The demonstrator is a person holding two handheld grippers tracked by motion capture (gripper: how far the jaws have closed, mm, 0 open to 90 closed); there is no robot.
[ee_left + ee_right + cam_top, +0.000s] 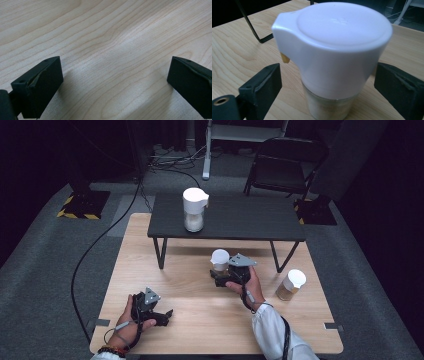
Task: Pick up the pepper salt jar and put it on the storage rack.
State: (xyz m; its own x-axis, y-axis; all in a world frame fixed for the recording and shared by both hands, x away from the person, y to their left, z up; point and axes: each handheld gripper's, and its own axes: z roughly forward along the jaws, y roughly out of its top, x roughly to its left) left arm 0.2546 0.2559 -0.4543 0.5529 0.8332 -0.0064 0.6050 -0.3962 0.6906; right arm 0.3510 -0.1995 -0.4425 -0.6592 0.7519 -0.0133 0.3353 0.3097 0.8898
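While the right claw (223,276) sits toward the right of the tabletop's (200,320) middle, its jaws stand spread on either side of a glass jar (220,261) with a white spouted lid, not pressing it. From the right gripper view the jar (332,60) stands upright on the light wood between the two black jaws, with a gap showing on each side, so the right claw (327,87) is released around it. Pale powder fills the glass part below the lid, and a small yellowish bit hangs under the spout.

Close to the near left corner of the tabletop, the left claw (167,315) lies low over the wood, held in the person's left hand (131,322). Its own view shows the jaws wide apart over bare wood grain, so the left claw (115,82) is released and holds nothing.

A second jar (291,284) with a white lid stands near the right edge of the tabletop, apart from the right claw. A third jar (194,210) stands on the dark low table (250,220) that rests across the far edge of the tabletop.
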